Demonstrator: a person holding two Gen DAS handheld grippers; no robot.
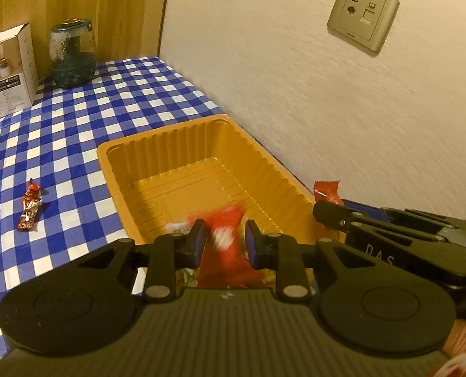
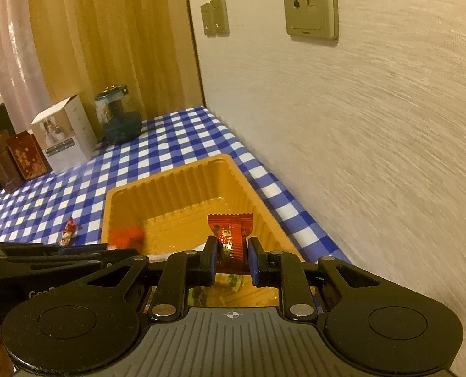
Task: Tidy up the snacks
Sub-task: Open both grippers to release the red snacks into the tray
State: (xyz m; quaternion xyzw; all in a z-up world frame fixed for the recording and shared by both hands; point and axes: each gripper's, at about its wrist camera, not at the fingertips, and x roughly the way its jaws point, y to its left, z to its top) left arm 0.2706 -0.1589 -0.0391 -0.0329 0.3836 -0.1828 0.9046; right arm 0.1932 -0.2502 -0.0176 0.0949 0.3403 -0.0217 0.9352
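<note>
Gripping one snack each: left gripper point(image 1: 225, 245) has its blue fingers point(image 1: 198, 242) clamped on a red snack packet point(image 1: 225, 235), blurred, held over the near end of the yellow tray point(image 1: 198, 132). Right gripper point(image 2: 232, 259) has its fingers point(image 2: 254, 260) closed on a dark red wrapper point(image 2: 230, 232) with gold print, also over the tray, toward its wall-side edge.

Tray interior beyond both packets is bare ribbed plastic. Some pale and green wrappers point(image 2: 230, 282) show under the right gripper at the tray's near end; can't tell what they are.

Third snack, a small red-and-white candy point(image 1: 30, 205), lies flat on the blue checked tabletop point(image 1: 123, 94), apart from the tray on the side away from the wall.

Past the tray's far end: dark green glass jar point(image 1: 72, 53) and white carton point(image 1: 8, 69) side by side against the wood panel point(image 1: 107, 6). Two brown tins point(image 2: 13, 160) beside the carton, seen from the right wrist.

Wall along the tray carries a socket plate point(image 1: 363, 14).
</note>
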